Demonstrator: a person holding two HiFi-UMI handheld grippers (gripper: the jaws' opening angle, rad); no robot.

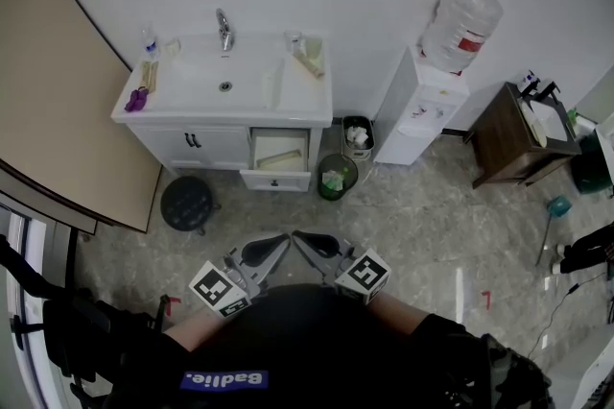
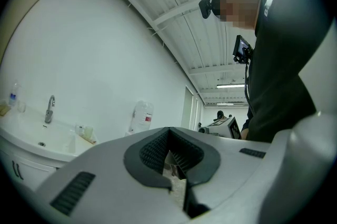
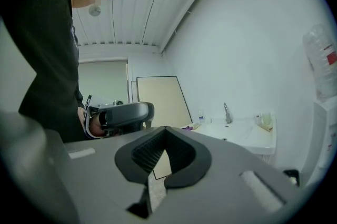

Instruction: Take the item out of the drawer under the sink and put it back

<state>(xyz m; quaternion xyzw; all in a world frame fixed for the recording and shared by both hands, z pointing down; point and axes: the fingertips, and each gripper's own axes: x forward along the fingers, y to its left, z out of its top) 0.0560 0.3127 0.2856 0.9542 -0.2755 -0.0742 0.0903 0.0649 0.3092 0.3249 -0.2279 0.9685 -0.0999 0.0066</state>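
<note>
Two empty tools, the left tool and right tool, sit pressed together; the open drawer holds a pale item too small to identify.

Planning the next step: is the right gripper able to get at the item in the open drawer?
Probably not yet: the right gripper is held at the body, well short of the drawer. Only floor lies between; nothing blocks.

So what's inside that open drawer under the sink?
One flat tan item lies in the drawer. The drawer's back is hidden under the sink top.
</note>
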